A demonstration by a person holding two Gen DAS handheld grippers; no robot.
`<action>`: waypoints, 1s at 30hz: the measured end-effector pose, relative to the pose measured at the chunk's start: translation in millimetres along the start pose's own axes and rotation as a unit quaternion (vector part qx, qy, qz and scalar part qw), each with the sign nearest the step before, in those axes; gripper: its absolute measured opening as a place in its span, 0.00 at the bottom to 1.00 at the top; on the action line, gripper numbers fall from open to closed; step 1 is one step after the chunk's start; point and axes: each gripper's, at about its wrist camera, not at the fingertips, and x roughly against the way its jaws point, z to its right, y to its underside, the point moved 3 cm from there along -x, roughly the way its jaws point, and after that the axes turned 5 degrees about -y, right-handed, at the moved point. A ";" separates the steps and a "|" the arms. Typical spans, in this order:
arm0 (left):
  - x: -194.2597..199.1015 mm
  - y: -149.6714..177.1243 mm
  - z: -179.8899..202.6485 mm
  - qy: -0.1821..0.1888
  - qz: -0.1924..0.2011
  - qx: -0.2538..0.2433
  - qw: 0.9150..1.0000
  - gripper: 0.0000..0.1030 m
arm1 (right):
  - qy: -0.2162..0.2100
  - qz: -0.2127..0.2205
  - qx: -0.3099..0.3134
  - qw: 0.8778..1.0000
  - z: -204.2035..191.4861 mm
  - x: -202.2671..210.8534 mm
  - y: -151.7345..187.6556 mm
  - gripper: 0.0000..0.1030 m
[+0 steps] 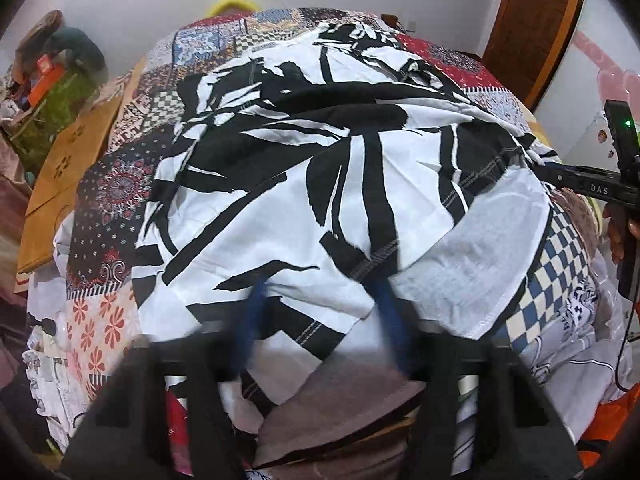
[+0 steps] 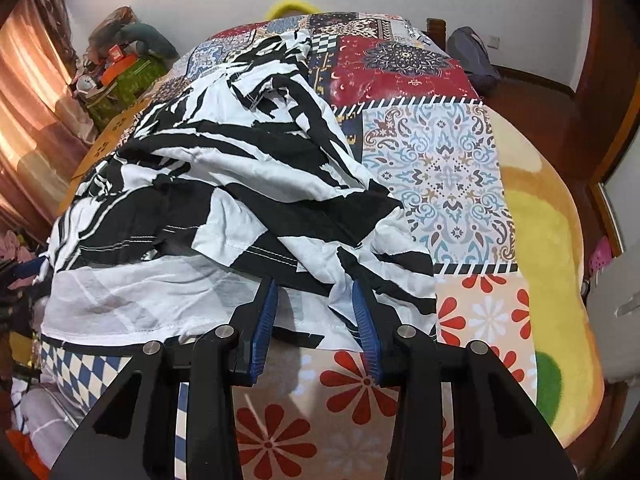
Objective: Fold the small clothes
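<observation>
black-and-white garment (image 2: 224, 200) rumpled on patchwork quilt (image 2: 440, 168), long axis running away from grippers; right gripper (image 2: 314, 308) spread wide at near hem (left gripper (image 1: 320, 320) blurred, looks wide too).

We looked from just behind each pair of blue-padded fingers, low and close over the bed, both views facing its far end and the white wall. Both shared the crumpled black-and-white printed cotton garment (image 1: 304, 184) (image 2: 224, 200) on the patchwork-patterned bedspread (image 1: 108, 208) (image 2: 440, 168). Our left view caught the right gripper (image 1: 536, 168) at its right edge.
</observation>
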 end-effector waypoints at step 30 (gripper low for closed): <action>86.4 6.8 -112.2 -0.072 0.076 0.143 0.984 0.43 | 0.011 0.038 -0.009 0.999 20.5 26.1 -14.2 0.03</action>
